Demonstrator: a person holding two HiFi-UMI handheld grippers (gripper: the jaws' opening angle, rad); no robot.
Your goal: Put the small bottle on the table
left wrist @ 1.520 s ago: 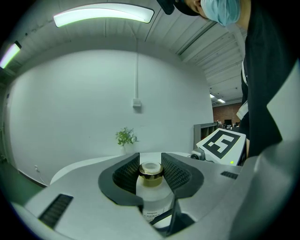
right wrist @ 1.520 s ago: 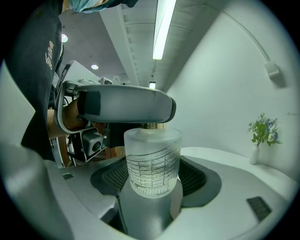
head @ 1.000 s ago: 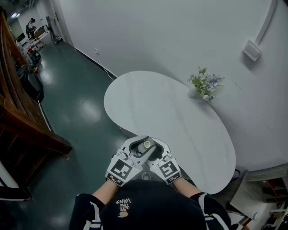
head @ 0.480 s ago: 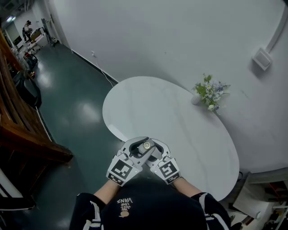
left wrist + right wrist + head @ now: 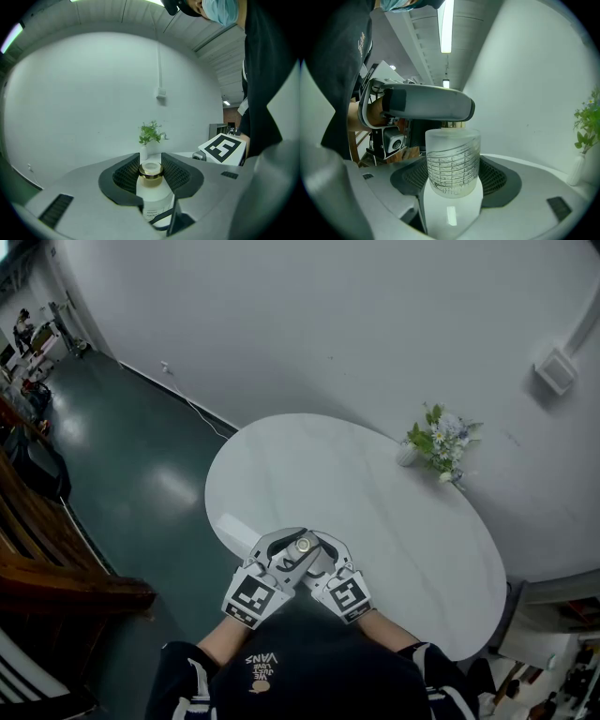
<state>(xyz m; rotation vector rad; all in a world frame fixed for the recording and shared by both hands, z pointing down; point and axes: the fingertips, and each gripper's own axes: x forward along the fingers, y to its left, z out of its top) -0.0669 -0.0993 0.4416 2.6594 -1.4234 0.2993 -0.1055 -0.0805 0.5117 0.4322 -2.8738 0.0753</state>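
The small bottle (image 5: 302,545), frosted white with a gold collar, is held upright between both grippers, close to my chest over the near edge of the white oval table (image 5: 375,493). My left gripper (image 5: 284,547) is shut on its top: in the left gripper view the mesh pads (image 5: 127,174) hug the bottle (image 5: 152,192) just below the cap. My right gripper (image 5: 323,557) grips the body; in the right gripper view the bottle (image 5: 452,161) fills the gap between the jaws, and the left gripper (image 5: 426,105) crosses its cap.
A small white vase of flowers (image 5: 436,439) stands at the table's far side by the white wall. Dark green floor (image 5: 131,465) lies to the left, with wooden furniture (image 5: 56,568) beyond. A wall box (image 5: 556,371) is mounted upper right.
The head view has swung right and forward, so the table sits more squarely ahead. Both grippers keep the same hold on the bottle.
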